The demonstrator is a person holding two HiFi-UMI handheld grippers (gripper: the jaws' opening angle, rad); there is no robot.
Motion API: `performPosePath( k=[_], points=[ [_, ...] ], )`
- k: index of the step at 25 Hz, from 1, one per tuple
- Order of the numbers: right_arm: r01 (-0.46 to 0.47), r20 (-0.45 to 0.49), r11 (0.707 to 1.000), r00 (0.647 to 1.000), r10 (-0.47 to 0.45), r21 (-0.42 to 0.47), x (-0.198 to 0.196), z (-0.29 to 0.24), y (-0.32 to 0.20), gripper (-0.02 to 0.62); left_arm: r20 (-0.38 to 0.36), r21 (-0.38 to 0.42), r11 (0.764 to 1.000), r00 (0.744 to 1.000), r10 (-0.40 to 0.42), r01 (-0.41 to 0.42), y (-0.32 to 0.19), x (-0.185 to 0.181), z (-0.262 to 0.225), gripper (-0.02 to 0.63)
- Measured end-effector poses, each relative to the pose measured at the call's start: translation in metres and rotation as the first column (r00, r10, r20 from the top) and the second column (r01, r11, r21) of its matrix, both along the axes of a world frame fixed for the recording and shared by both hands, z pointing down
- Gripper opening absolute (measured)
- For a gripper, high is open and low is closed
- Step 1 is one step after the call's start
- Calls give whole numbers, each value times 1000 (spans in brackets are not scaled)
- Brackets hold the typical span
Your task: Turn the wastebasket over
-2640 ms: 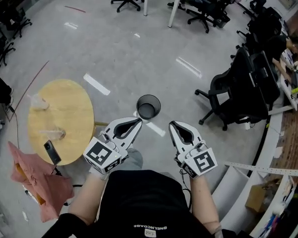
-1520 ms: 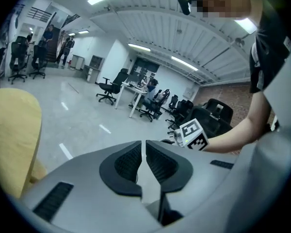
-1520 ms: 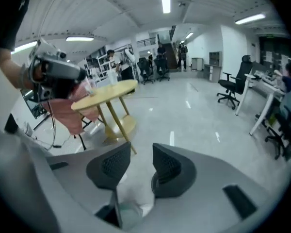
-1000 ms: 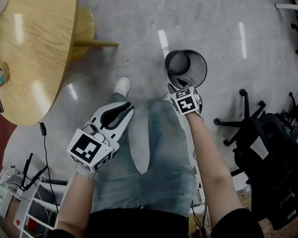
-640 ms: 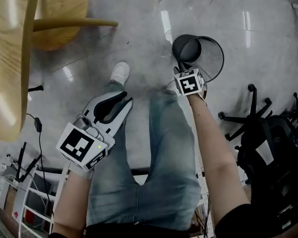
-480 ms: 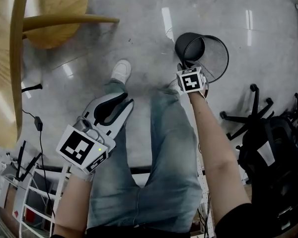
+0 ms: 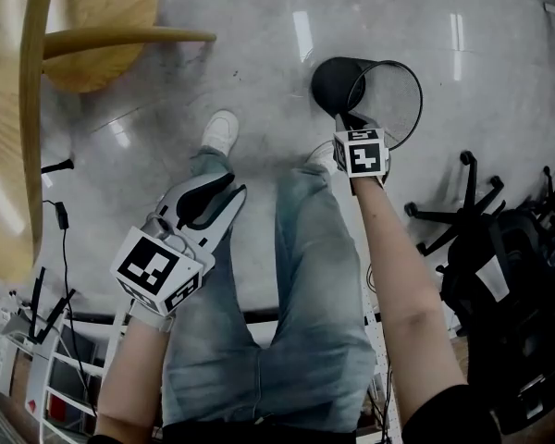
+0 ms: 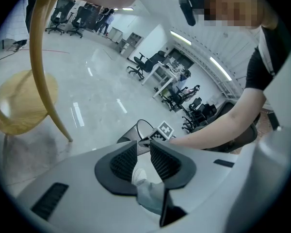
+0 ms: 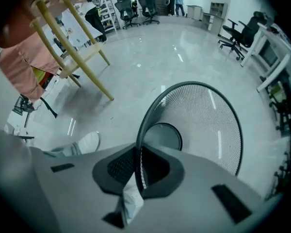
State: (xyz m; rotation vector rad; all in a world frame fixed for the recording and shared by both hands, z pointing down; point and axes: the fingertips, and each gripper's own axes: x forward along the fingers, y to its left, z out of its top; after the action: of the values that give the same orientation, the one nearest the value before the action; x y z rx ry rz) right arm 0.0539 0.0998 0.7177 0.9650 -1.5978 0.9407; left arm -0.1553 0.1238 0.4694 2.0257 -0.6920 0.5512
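The black mesh wastebasket [image 7: 393, 95] is tipped on the grey floor, its mouth toward the right of the head view and its solid bottom to the left. My right gripper [image 7: 351, 124] points steeply down at its near rim. Its jaws have just been closing and now pinch the wire rim [image 9: 139, 144] between the pads. In the right gripper view the basket [image 9: 203, 125] fills the middle. My left gripper [image 7: 229, 189] hangs over the person's jeans, apart from the basket [image 8: 134, 131]. Its jaws have just been opening slightly; a narrow gap holds nothing.
A round wooden table [image 7: 9, 109] with a disc foot [image 7: 102, 54] stands at the left. A black office chair [image 7: 499, 248] is at the right. The person's white shoe [image 7: 222, 132] is near the basket. A wire rack [image 7: 46, 377] and cable [image 7: 60, 215] lie lower left.
The right gripper has sunk onto the basket's near rim and closed on it, and the basket has tipped from upright. The left gripper has come down lower over the leg.
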Motion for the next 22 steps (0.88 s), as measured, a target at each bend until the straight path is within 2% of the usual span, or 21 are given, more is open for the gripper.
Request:
performPosePath(
  k=[4, 7, 13, 16, 22],
  points=[
    [-22, 132, 1000, 991, 21, 4, -3, -23, -4, 28, 15, 1, 999, 999, 35, -35, 3, 11, 5, 89],
    [-64, 248, 998, 966, 66, -15, -1, -33, -9, 25, 30, -7, 999, 999, 46, -46, 3, 23, 16, 95],
    [-161, 482, 983, 857, 184, -90, 24, -40, -12, 25, 77, -104, 994, 996, 40, -32, 8, 47, 89, 155],
    [-181, 531, 979, 823, 204, -97, 55, -35, -15, 23, 83, -169, 986, 996, 23, -9, 7, 63, 138, 172],
    [-232, 549, 967, 797, 250, -103, 131, -5, -12, 39, 66, -233, 972, 997, 25, -9, -11, 113, 226, 196]
  ],
)
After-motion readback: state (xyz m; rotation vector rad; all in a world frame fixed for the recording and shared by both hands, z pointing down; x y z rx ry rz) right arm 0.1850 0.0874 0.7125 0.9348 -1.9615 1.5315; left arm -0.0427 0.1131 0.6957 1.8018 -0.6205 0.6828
